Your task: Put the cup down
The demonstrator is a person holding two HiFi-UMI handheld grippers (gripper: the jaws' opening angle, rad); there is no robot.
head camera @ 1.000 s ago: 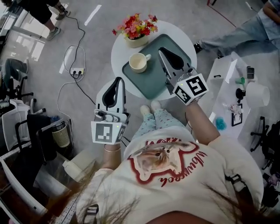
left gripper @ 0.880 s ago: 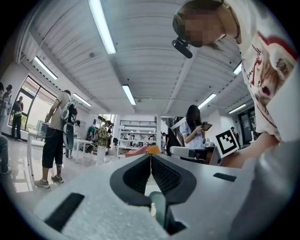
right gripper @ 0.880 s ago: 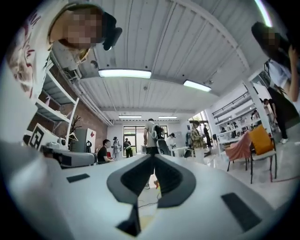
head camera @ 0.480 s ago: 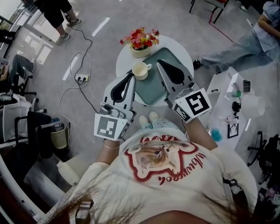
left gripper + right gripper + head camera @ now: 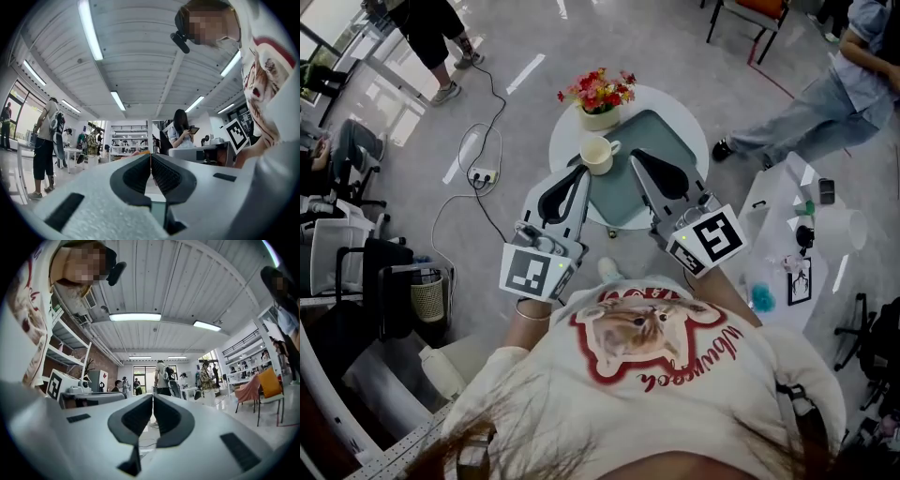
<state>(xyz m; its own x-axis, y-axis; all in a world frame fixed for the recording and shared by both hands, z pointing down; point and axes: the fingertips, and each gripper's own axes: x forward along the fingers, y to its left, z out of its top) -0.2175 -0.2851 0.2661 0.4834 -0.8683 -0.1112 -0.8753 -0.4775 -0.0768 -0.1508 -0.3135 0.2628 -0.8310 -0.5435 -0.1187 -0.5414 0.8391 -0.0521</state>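
Observation:
A cream cup (image 5: pixel 598 154) stands upright on a grey-green tray (image 5: pixel 663 141) on a small round white table (image 5: pixel 565 142), its handle toward the right. My left gripper (image 5: pixel 581 174) hovers just below the cup with its jaws together and nothing in them. To the right my right gripper (image 5: pixel 634 158) is over the tray, also shut and empty. Both gripper views point upward at the room and ceiling. In the left gripper view the left gripper (image 5: pixel 150 156) is closed. The right gripper (image 5: pixel 153 397) is closed in its own view too.
A pot of red and yellow flowers (image 5: pixel 599 93) stands at the table's far edge. A power strip (image 5: pixel 486 174) with cables lies on the floor at left. A white cluttered side table (image 5: pixel 802 246) is at right. People stand and sit around.
Both grippers have been raised and pulled back toward the body. The left one came up from the floor side beside the table to the cup's near side. The cup has not moved.

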